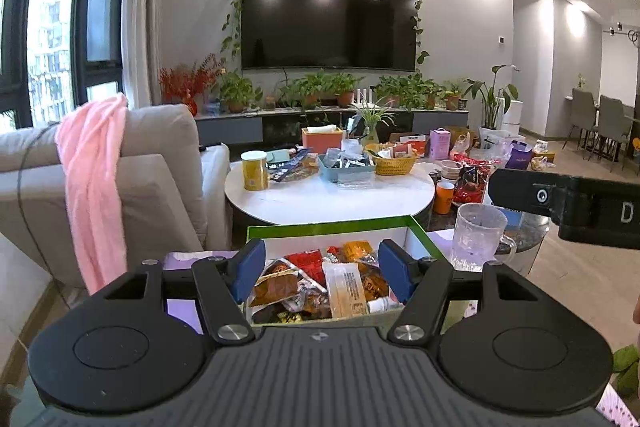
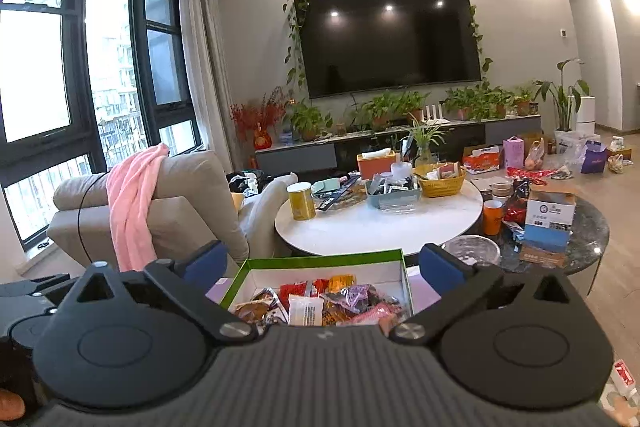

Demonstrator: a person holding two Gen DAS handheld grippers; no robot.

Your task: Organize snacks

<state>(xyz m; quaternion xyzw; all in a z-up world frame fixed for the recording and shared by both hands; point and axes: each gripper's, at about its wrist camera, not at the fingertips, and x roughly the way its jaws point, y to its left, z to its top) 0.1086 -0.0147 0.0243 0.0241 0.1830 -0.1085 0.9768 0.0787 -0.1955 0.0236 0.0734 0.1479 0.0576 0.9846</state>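
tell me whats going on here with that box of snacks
A person holds a gripper in each hand, sorting snacks in a living room. The left gripper and right gripper both point over an open green-rimmed box already filled with wrapped snacks. Both grippers' jaws stand apart and neither is pinching a packet. More snacks and containers are out on the white round table beyond.
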